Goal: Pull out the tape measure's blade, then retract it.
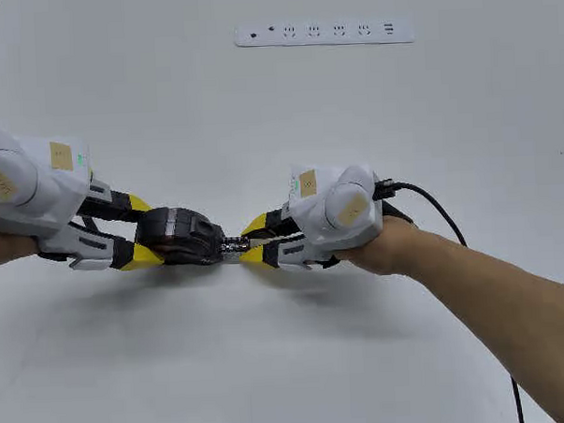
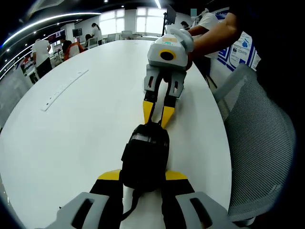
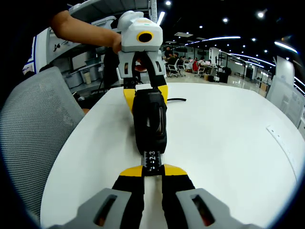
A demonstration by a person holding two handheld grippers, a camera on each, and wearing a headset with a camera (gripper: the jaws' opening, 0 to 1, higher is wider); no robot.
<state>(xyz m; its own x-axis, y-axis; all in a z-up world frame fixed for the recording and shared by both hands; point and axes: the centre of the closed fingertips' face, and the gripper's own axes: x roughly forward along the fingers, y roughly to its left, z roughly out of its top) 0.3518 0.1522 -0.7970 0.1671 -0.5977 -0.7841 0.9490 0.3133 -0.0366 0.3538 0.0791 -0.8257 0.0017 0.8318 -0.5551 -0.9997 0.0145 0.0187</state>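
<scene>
The person's bare right forearm [image 1: 512, 323] reaches in from the lower right over the white tabletop [image 1: 259, 119]. At left, the white-and-yellow left gripper [image 1: 144, 230] clamps the black, rounded tape measure [image 1: 180, 235] across its case. A short stretch of numbered blade [image 1: 234, 244] runs rightward to the right gripper [image 1: 252, 241], whose narrow jaws pinch its tip. A white power strip [image 1: 324, 32] lies well beyond.

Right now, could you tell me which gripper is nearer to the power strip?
Right. The right gripper sits straight across from the power strip; the left gripper, clamping the tape measure, is farther aside.
</scene>
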